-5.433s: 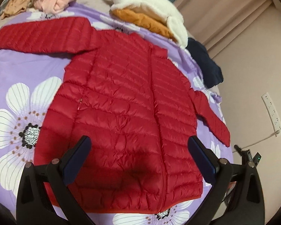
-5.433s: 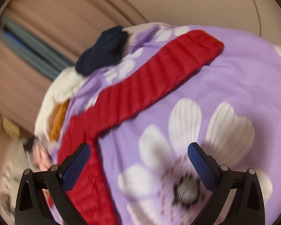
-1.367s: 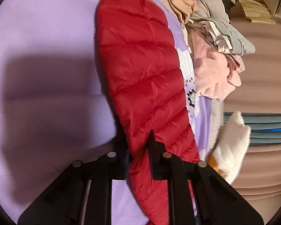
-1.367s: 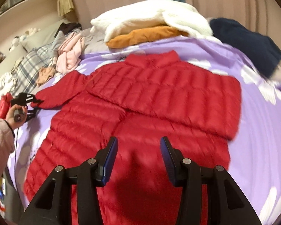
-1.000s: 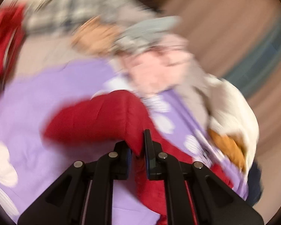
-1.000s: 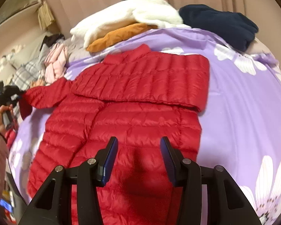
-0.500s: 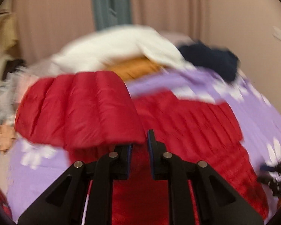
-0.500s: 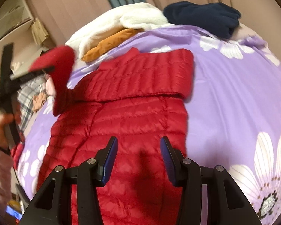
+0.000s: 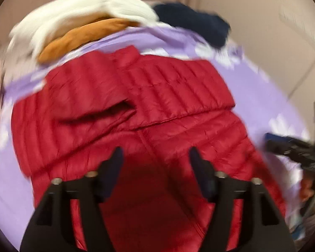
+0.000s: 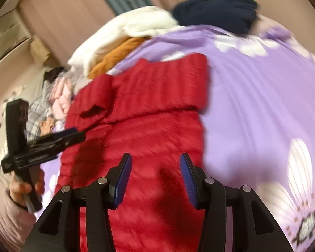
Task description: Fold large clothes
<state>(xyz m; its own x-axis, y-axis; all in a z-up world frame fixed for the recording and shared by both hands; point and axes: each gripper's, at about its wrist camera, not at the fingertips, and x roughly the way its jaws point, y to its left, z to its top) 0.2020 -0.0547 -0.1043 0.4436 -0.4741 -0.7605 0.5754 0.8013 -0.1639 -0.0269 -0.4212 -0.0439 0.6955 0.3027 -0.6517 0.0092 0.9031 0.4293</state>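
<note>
Red puffer jacket lies flat on the bed, on the purple flowered cover, collar toward the far edge, hem toward the near edge. Both sleeves are folded in across the chest: right sleeve lies flat across the upper body, left sleeve is laid over the other side with its cuff opening gaping near the middle. Left tongs hover over the jacket's lower body, jaws spread, just been opening, nothing between them, the sleeve lying free of them on the jacket. In the right wrist view the left tongs show at the jacket's left side, held by the person's left hand, pink sleeve cuff below. Right tongs hang over the hem part of the jacket, jaws partly spread, gripping nothing, blue pads clear of the fabric. At the far edge of the bed: white fleece on top of an orange garment, navy garment beside them. Pile of pink and plaid clothes off the bed's left edge. Both views motion-blurred
</note>
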